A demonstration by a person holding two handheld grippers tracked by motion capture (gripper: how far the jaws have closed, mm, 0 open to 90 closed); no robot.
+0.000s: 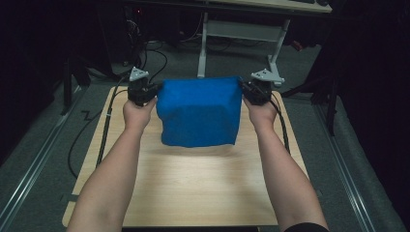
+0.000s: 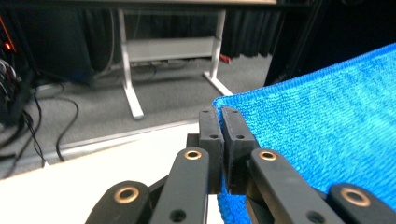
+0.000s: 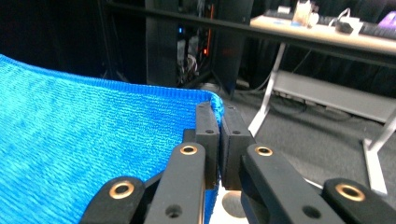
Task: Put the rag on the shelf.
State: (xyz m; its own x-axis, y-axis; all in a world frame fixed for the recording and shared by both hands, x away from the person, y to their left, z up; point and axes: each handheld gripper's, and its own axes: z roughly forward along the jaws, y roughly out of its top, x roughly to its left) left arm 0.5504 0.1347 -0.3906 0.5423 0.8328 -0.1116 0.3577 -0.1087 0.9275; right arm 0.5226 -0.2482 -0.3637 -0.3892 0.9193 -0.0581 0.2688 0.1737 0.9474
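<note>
A blue towel (image 1: 199, 112) hangs stretched in the air above the wooden table (image 1: 193, 183), held by its two top corners. My left gripper (image 1: 157, 89) is shut on the left top corner; in the left gripper view its jaws (image 2: 219, 114) pinch the towel's (image 2: 322, 121) edge. My right gripper (image 1: 243, 87) is shut on the right top corner; in the right gripper view the gripper (image 3: 218, 112) clamps the towel (image 3: 84, 140) at its corner. The towel's lower edge hangs free above the tabletop.
A desk with white legs (image 1: 203, 48) stands beyond the table on grey carpet. Cables (image 1: 104, 130) trail off the table's left side and another (image 1: 283, 130) along the right. Dark curtains surround the area.
</note>
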